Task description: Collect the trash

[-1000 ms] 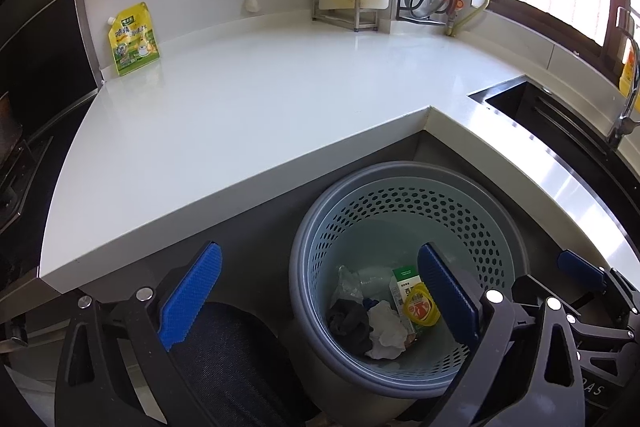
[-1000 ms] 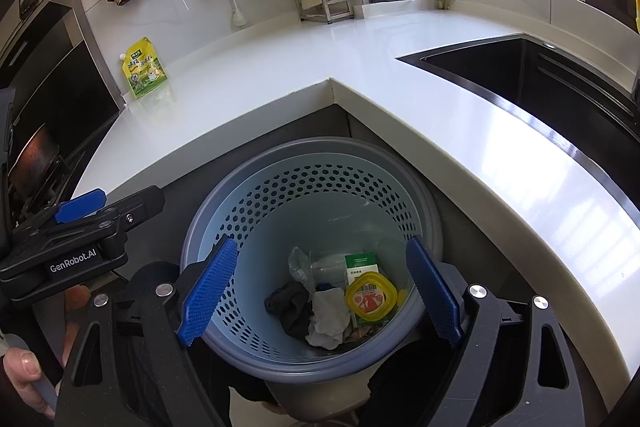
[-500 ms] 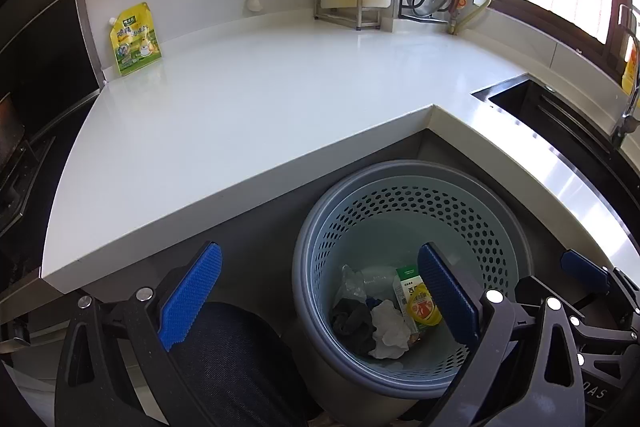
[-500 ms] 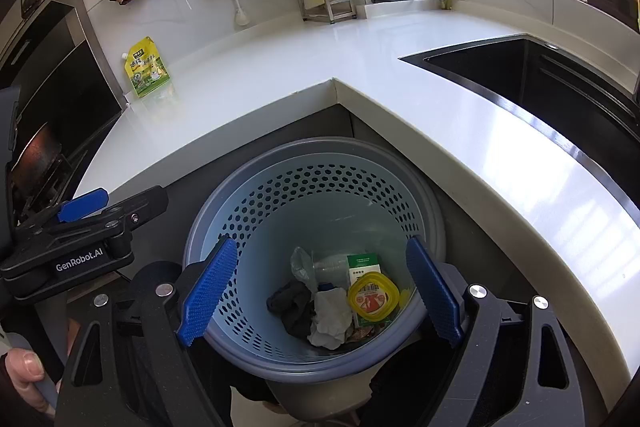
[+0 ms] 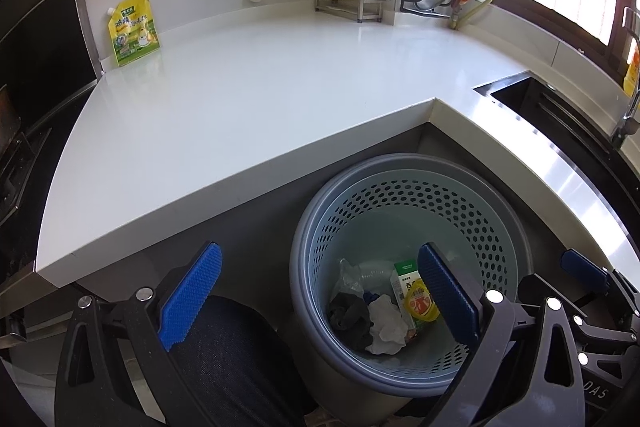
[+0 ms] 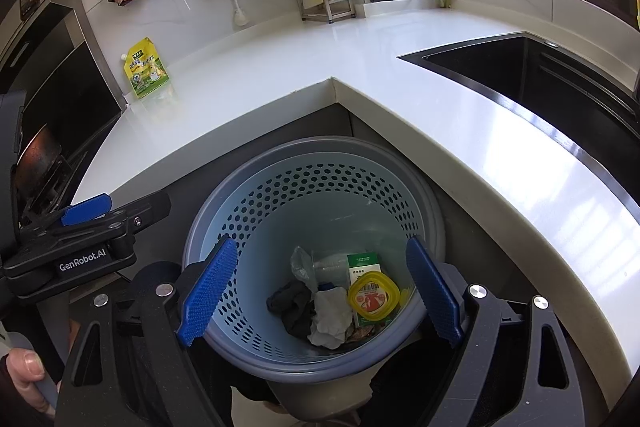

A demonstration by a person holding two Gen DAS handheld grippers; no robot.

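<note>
Presently we see the left hand-held gripper (image 5: pixel 318 301) with its blue pads spread wide and nothing between them, held above the floor space in front of the counter's inner corner. The right hand-held gripper (image 6: pixel 318 293) is likewise spread and empty, poised directly over the mouth of the perforated blue-grey bin (image 6: pixel 316 187). In the right wrist view the left tool appears beside the bin's left rim.

The bin stands on the floor, tucked into the inner corner of the L-shaped white counter (image 5: pixel 248 95). At its bottom lie the collected pieces: a dark crumpled cloth (image 6: pixel 292 305), a white crumpled tissue (image 6: pixel 330 317), a yellow-rimmed lid (image 6: pixel 373 295) resting on a green-and-white carton (image 6: pixel 362 263), and clear plastic wrap (image 6: pixel 306 265).

A yellow-green pouch (image 5: pixel 132 29) leans against the wall at the counter's back left edge. A black sink (image 6: pixel 532 75) is set into the counter's right arm.
</note>
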